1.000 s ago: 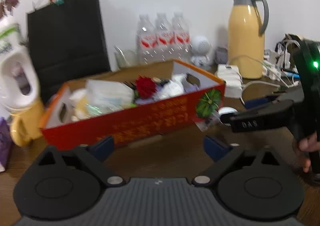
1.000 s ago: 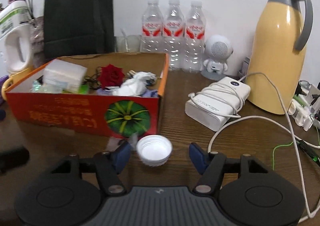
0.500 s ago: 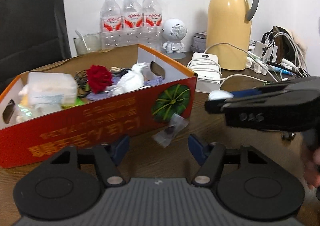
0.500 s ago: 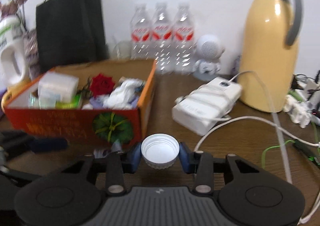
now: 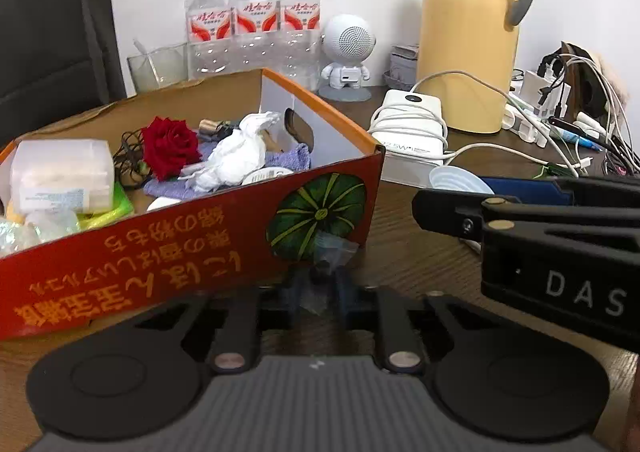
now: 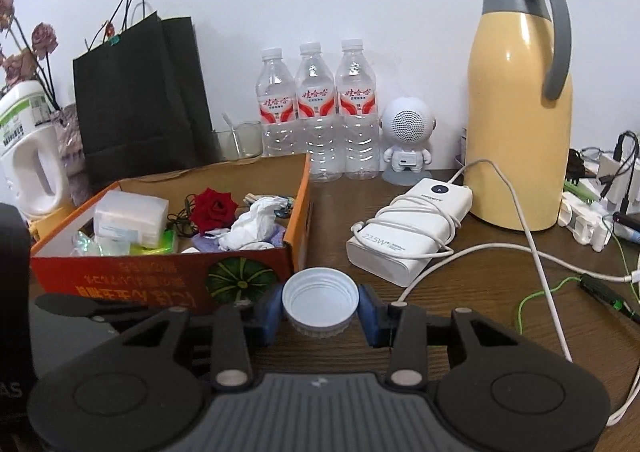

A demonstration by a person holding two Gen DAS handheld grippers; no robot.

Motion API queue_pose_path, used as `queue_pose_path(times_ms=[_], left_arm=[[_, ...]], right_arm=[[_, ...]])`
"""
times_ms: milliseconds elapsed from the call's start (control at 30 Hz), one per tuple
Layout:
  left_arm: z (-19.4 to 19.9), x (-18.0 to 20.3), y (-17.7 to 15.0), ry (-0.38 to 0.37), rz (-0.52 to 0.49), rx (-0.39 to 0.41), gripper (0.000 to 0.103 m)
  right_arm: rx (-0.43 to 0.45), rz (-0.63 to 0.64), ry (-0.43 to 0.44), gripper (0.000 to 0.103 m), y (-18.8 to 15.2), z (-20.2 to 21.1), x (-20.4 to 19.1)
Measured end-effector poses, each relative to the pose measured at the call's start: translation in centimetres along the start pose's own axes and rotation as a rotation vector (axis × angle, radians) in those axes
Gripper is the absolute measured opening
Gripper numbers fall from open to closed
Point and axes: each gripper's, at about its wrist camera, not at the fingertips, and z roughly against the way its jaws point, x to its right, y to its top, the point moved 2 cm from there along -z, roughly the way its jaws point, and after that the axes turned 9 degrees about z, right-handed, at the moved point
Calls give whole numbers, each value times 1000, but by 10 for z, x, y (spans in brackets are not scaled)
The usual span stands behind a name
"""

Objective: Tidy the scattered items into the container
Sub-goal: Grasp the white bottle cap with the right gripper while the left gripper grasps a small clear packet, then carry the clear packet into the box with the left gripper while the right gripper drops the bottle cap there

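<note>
Your left gripper (image 5: 320, 286) has just closed on the clear wrapper (image 5: 330, 252) by the box (image 5: 168, 268), your right gripper (image 6: 320, 310) clamps the white cap (image 6: 320, 298) just above the tabletop (image 6: 480, 292) — both now ready for the box.

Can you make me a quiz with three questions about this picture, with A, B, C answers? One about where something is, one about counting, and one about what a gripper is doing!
1. Where is the red rose?
A. Inside the orange box
B. On the yellow jug
C. On the floor

2. How many water bottles stand by the wall?
A. One
B. Three
C. Six

3. What is the right hand-held gripper doing?
A. Hanging open, holding nothing
B. Gripping a spoon
C. Gripping a white cap

Answers:
1. A, the rose lies among the things in the box.
2. B, three stand side by side.
3. C, the blue pads press the cap on both sides.
</note>
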Motion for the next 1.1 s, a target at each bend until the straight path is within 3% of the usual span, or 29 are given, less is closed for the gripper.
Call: queue_pose_path(times_ms=[233, 433, 567, 700, 800, 1100], left_arm=[[60, -32, -17, 70, 142, 59, 6], [154, -59, -46, 235, 153, 246, 6], [207, -73, -67, 293, 176, 349, 6], [243, -75, -102, 255, 180, 424, 6], [256, -70, -121, 223, 189, 447, 6], [295, -55, -137, 181, 159, 530, 6]], right_arm=[[12, 20, 5, 39, -3, 4, -10], [126, 149, 109, 39, -2, 37, -63], [196, 136, 153, 39, -14, 80, -102], [219, 130, 187, 39, -38, 123, -129], [249, 199, 190, 39, -56, 157, -145], [297, 207, 127, 39, -72, 211, -150]])
